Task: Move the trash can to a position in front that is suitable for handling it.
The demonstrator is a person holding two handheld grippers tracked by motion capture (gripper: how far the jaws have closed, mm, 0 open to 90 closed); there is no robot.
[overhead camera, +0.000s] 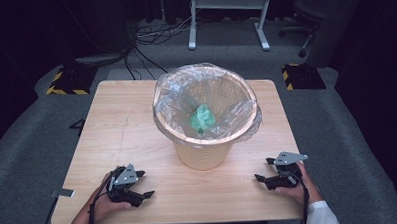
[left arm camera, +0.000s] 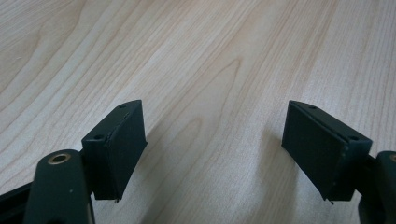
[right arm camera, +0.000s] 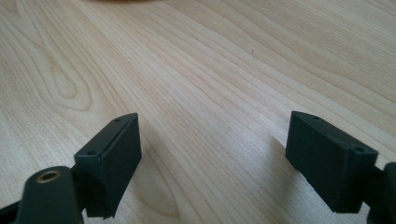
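Left tool [overhead camera: 139, 186]: held low at the counter's near left corner, resting on or just above the wood. In the left gripper view its jaws are seen spread wide, with bare wood grain between them; nothing is gripped.

Counter [overhead camera: 122, 129]: a pale wooden top, bare on its left half.

Bin [overhead camera: 205, 152]: a cream basket, upright, set at the middle of the counter and slightly toward the far edge, well apart from both tools.

Liner [overhead camera: 173, 93]: a clear plastic bag is fitted inside the bin and folded out over the rim all round; it looks crumpled but seated.

Green wad [overhead camera: 202, 118]: a crumpled green piece is seen lying inside the lined bin, near its bottom.

Right tool [overhead camera: 268, 172]: held low at the near right corner. In the right gripper view the jaws are likewise seen wide apart over bare wood; nothing is held.

Progress: the work appears to be either finished or not yet begun. The bin is lined and the wad is already inside. If the bag is to be lifted out or tied, that step is judged still to be done, since neither tool is near the rim.
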